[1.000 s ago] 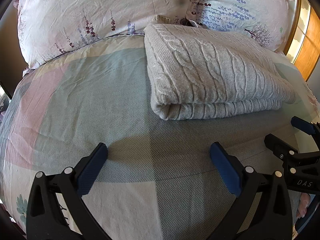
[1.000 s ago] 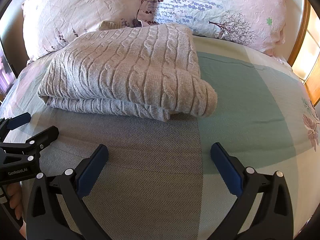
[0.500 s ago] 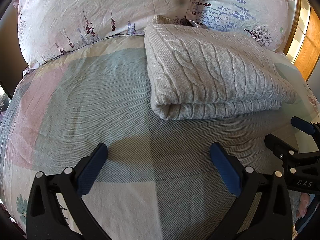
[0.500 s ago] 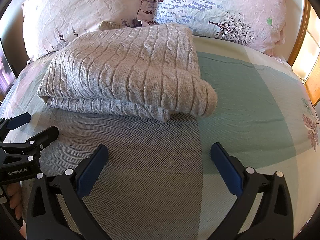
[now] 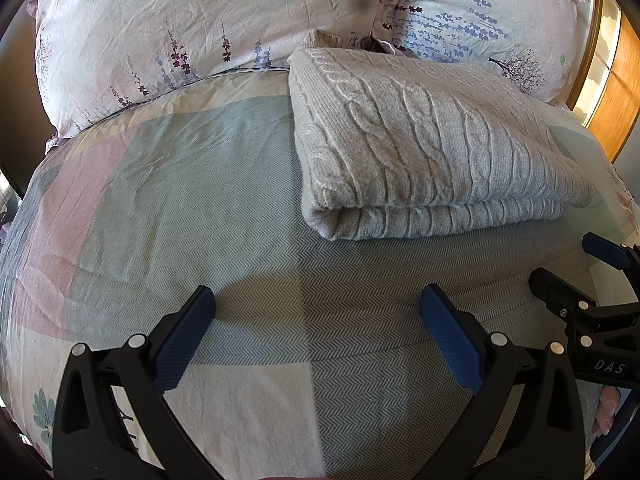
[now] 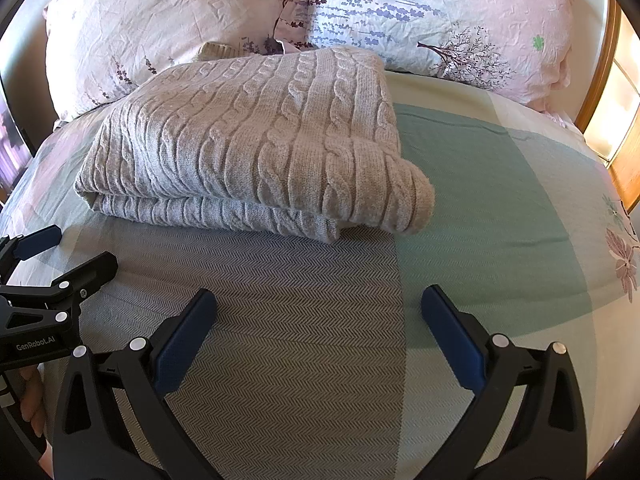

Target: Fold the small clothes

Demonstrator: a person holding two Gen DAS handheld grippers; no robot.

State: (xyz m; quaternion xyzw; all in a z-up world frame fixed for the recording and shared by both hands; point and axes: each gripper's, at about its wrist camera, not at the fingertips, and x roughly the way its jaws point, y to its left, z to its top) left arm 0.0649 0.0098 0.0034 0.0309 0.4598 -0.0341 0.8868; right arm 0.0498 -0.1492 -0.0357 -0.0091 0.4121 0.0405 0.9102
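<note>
Bed [image 5: 200,200] | folded sweater [image 5: 420,152] beyond both tongs [image 5: 316,308] [image 6: 318,308] | tongs apart, empty

Folded sweater [image 5: 424,148], pillows [image 5: 200,28] on bed [image 5: 180,200]

Nothing has shifted: both claws hang spread above the bedcover [image 5: 224,208] as before, folded sweater [image 6: 256,140] unmoved.

Both wrist cams sit low, near bed [image 5: 180,184], facing pillows [image 6: 420,20]; views share folded sweater [image 6: 256,136].
</note>
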